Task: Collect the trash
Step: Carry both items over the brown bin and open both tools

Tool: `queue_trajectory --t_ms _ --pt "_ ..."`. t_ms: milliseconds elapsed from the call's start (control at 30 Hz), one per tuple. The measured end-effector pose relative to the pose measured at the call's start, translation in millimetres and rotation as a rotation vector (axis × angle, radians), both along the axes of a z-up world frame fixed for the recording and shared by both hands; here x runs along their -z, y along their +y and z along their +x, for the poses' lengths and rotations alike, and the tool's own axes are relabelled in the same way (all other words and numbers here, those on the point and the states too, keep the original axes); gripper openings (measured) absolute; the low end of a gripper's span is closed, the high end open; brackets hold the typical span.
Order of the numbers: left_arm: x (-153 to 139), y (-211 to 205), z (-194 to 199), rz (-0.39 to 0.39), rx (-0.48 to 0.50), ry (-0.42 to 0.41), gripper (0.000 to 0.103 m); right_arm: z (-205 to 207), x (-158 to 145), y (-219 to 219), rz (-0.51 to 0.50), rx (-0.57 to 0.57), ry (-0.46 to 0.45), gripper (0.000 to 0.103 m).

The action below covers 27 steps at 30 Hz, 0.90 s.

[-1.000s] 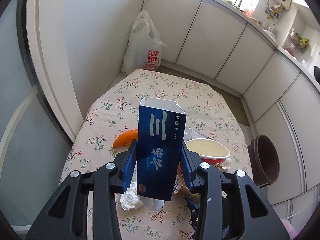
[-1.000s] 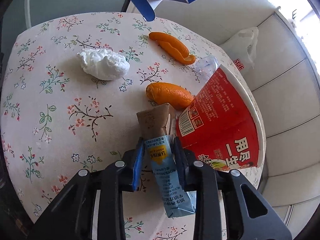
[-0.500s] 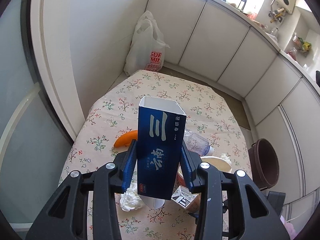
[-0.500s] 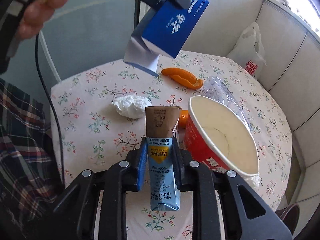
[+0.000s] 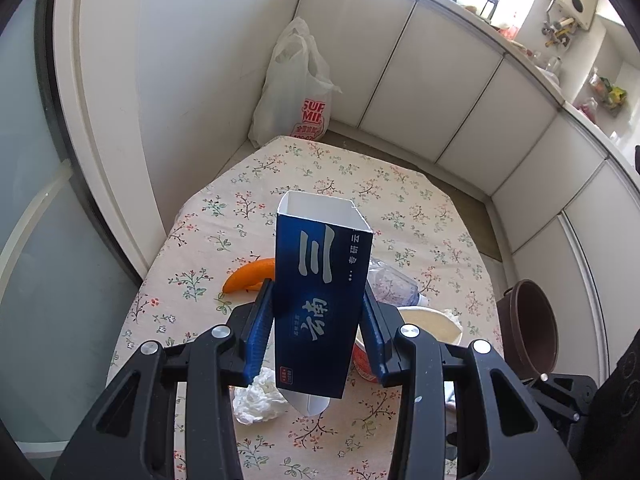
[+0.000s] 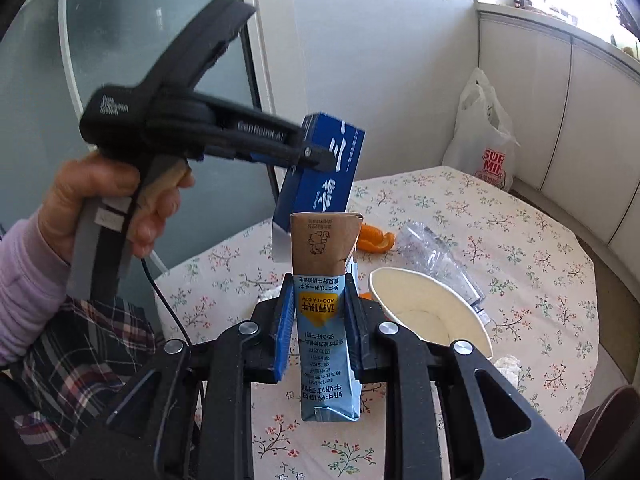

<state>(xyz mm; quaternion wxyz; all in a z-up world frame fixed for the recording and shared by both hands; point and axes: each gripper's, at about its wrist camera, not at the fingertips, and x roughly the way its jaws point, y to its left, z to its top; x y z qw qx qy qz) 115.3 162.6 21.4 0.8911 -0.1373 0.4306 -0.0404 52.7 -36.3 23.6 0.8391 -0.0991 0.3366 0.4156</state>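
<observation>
My left gripper (image 5: 318, 312) is shut on an open dark blue carton box (image 5: 320, 300) and holds it upright above the floral table (image 5: 400, 200); it also shows in the right wrist view (image 6: 320, 172). My right gripper (image 6: 318, 312) is shut on a light blue and brown milk carton (image 6: 322, 320), lifted above the table. On the table lie orange peel (image 5: 250, 276), a crumpled white tissue (image 5: 258, 398), a red paper noodle cup (image 6: 428, 316) and a crushed clear plastic bottle (image 6: 440, 256).
A brown bin (image 5: 530, 328) stands on the floor right of the table. A white plastic bag (image 5: 294, 88) leans in the far corner by white cabinets (image 5: 460, 100). A glass door (image 6: 120, 20) is on the left. The person's hand (image 6: 104, 196) holds the left gripper.
My right gripper has lifted the milk carton up off the table and tilted to look level. The left gripper has held the blue box steady, rising slightly.
</observation>
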Motion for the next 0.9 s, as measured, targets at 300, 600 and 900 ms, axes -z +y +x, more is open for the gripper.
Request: queue_trajectory --t_ms 300,600,900 --pt "0 -9 6 -0.018 -0.009 -0.014 0.04 11 -38 -60 0.12 0.229 -0.103 0.022" --pt "-7 -27 11 -0.062 -0.015 -0.058 0.04 22 -55 -157 0.164 0.572 -0.17 0.022" --pt "-8 -65 16 -0.07 0.031 -0.085 0.04 24 -39 -277 0.139 1.021 -0.167 0.022"
